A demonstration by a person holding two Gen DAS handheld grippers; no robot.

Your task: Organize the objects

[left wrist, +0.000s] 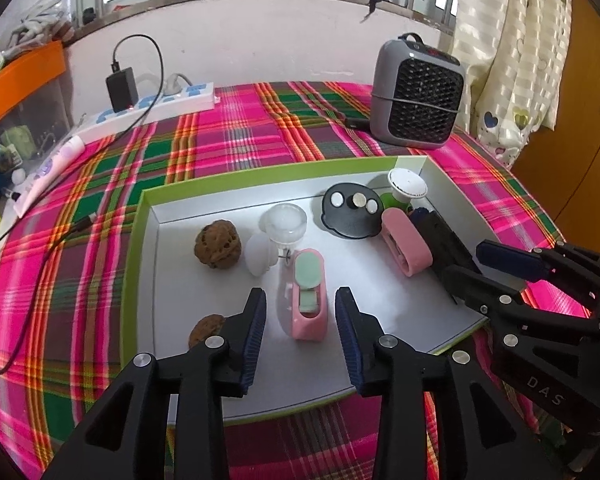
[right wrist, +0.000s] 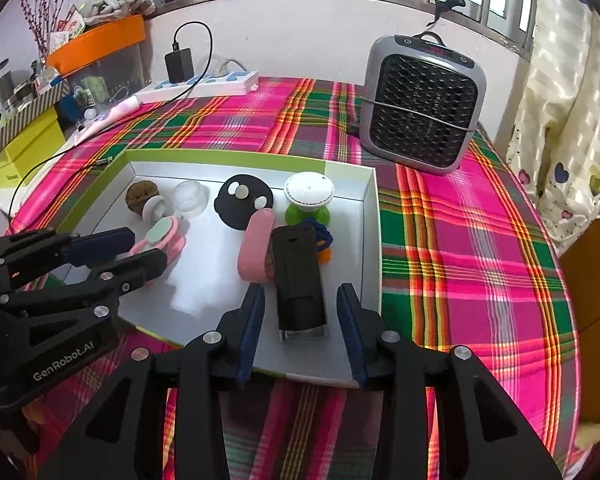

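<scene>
A green-rimmed tray [left wrist: 138,264] holds small objects. In the left wrist view my left gripper [left wrist: 300,304] is open, its fingers either side of a pink-and-green holder [left wrist: 309,296]. Behind it lie a walnut [left wrist: 217,243], a white egg shape [left wrist: 259,254], a clear cup [left wrist: 286,222], a black disc [left wrist: 351,210], a pink loop [left wrist: 406,246] and a white-and-green knob [left wrist: 406,188]. In the right wrist view my right gripper [right wrist: 300,300] is open around a black box [right wrist: 298,280] in the tray [right wrist: 370,216]. The left gripper [right wrist: 132,248] shows there too.
A grey fan heater [left wrist: 418,96] stands at the back right on the plaid cloth [left wrist: 240,136]. A power strip with a charger [left wrist: 156,100] and cable lies at the back left. A second walnut [left wrist: 206,330] sits by the tray's left wall. Curtains [left wrist: 512,60] hang right.
</scene>
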